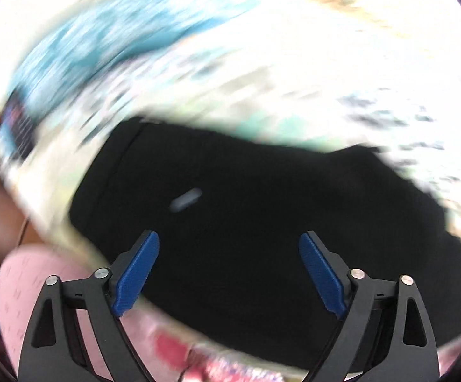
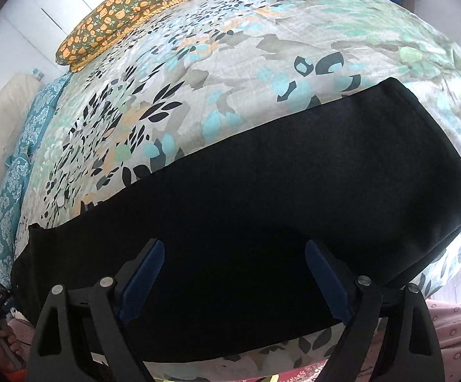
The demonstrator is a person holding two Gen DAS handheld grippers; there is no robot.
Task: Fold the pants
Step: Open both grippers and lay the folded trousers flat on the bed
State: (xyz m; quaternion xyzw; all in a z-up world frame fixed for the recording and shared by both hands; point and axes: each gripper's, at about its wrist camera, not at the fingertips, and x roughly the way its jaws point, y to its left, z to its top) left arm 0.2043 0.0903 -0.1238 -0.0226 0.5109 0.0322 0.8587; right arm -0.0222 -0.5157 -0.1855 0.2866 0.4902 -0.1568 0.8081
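Note:
The black pants point(image 2: 262, 210) lie flat on a bed with a floral cover point(image 2: 217, 73), stretched from lower left to upper right. My right gripper point(image 2: 233, 254) is open just above the pants near the bed's front edge, holding nothing. In the blurred left wrist view the pants point(image 1: 246, 191) show as a dark slab with a small pale tag point(image 1: 186, 199) on them. My left gripper point(image 1: 229, 248) is open over the pants, empty, blue pads point(image 1: 138, 273) spread wide.
An orange-patterned pillow point(image 2: 125, 9) lies at the bed's far end. A teal patterned pillow point(image 2: 17, 172) lies along the bed's left side. Pink patterned cloth of the person point(image 2: 456, 328) shows at the front edge, also in the left wrist view point(image 1: 30, 286).

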